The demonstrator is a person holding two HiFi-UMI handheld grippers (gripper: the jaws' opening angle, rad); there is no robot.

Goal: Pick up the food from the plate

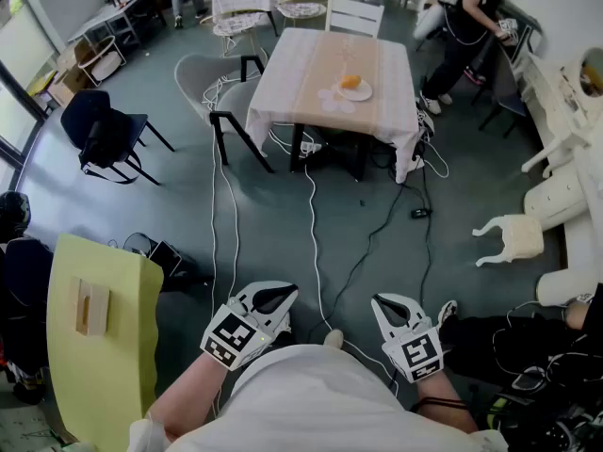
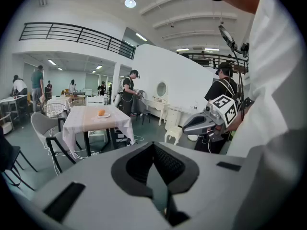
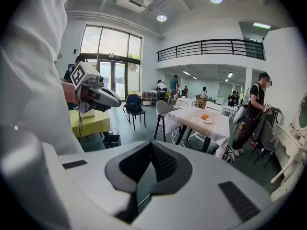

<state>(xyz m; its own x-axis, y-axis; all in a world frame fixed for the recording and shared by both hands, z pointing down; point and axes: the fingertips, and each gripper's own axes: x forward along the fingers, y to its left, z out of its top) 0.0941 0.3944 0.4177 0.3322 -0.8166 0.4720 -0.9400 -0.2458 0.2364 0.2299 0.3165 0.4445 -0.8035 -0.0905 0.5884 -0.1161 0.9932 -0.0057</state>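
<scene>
An orange piece of food (image 1: 350, 82) lies on a white plate (image 1: 364, 92) on the cloth-covered table (image 1: 301, 92) far ahead across the floor. My left gripper (image 1: 270, 299) and right gripper (image 1: 389, 306) are held close to my body, far short of the table, both shut with nothing between their fingers. In the left gripper view the food (image 2: 101, 112) and plate (image 2: 105, 115) show small at the left, beyond my shut left gripper (image 2: 156, 176). The right gripper view has the food (image 3: 205, 116) on its plate (image 3: 208, 120) ahead, right of centre, beyond my shut right gripper (image 3: 146, 176).
White and black cables (image 1: 316, 252) run over the floor between me and the table. A black chair (image 1: 108, 135) stands at the left, grey chairs (image 1: 212, 78) by the table, a yellow-green table (image 1: 99, 337) near left, a tipped white stool (image 1: 513, 236) at the right. A person (image 1: 466, 26) stands beyond the table.
</scene>
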